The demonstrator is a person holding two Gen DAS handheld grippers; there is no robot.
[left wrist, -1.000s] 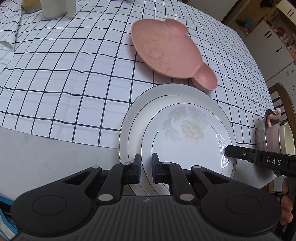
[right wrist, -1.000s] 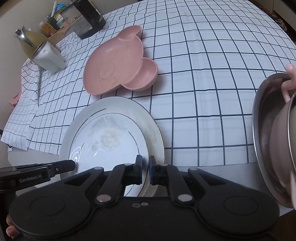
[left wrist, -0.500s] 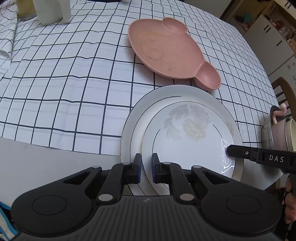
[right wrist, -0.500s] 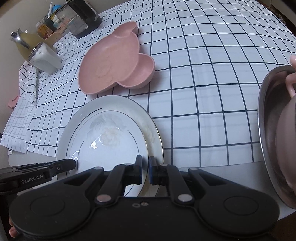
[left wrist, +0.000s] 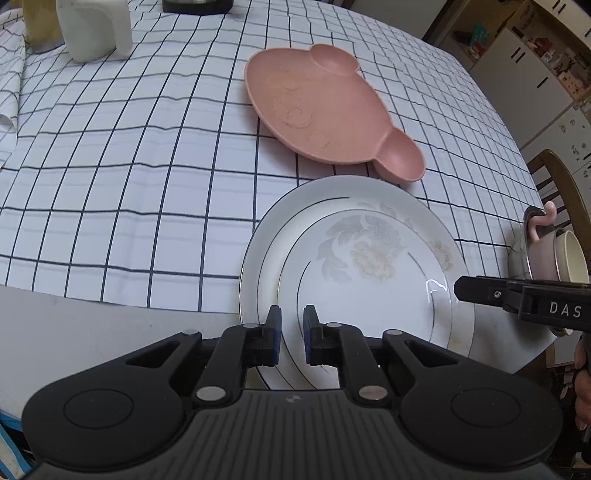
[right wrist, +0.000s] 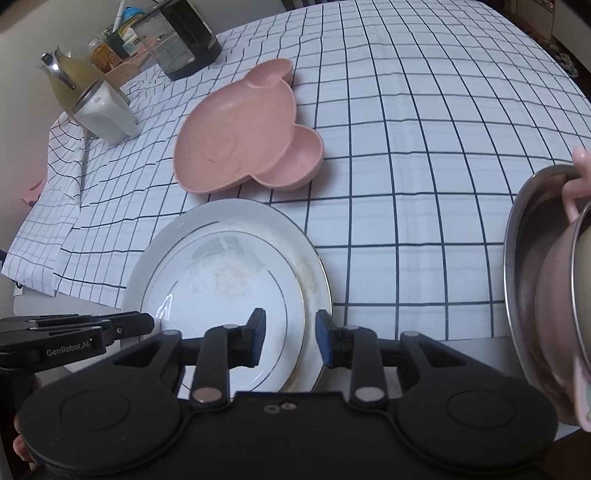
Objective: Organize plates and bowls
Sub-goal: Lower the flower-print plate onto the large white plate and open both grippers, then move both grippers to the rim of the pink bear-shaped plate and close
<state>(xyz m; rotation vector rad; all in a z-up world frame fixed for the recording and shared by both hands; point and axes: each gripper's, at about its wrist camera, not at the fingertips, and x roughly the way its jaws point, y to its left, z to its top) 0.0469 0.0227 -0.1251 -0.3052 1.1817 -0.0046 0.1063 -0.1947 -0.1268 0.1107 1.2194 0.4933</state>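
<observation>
Two stacked white plates with a faded flower (left wrist: 369, 266) (right wrist: 229, 280) lie at the table's near edge. My left gripper (left wrist: 291, 334) hovers over the near rim of the stack, its jaws a narrow gap apart and holding nothing. My right gripper (right wrist: 290, 338) is open over the stack's near right rim. A pink mouse-shaped divided plate (left wrist: 325, 107) (right wrist: 247, 140) lies just beyond. A steel bowl (right wrist: 524, 258) holding a pink cup and a cream bowl (left wrist: 569, 254) stands to the right.
A white jug (left wrist: 96, 26) (right wrist: 107, 110), a yellowish bottle (right wrist: 70, 85) and a dark container (right wrist: 184, 40) stand at the far left of the checked tablecloth (left wrist: 129, 147). A wooden chair back (left wrist: 565, 184) is beyond the table's right edge.
My right gripper's jaws have opened from nearly shut to wide apart. My left gripper has risen slightly and holds its narrow gap. The plates have not moved.
</observation>
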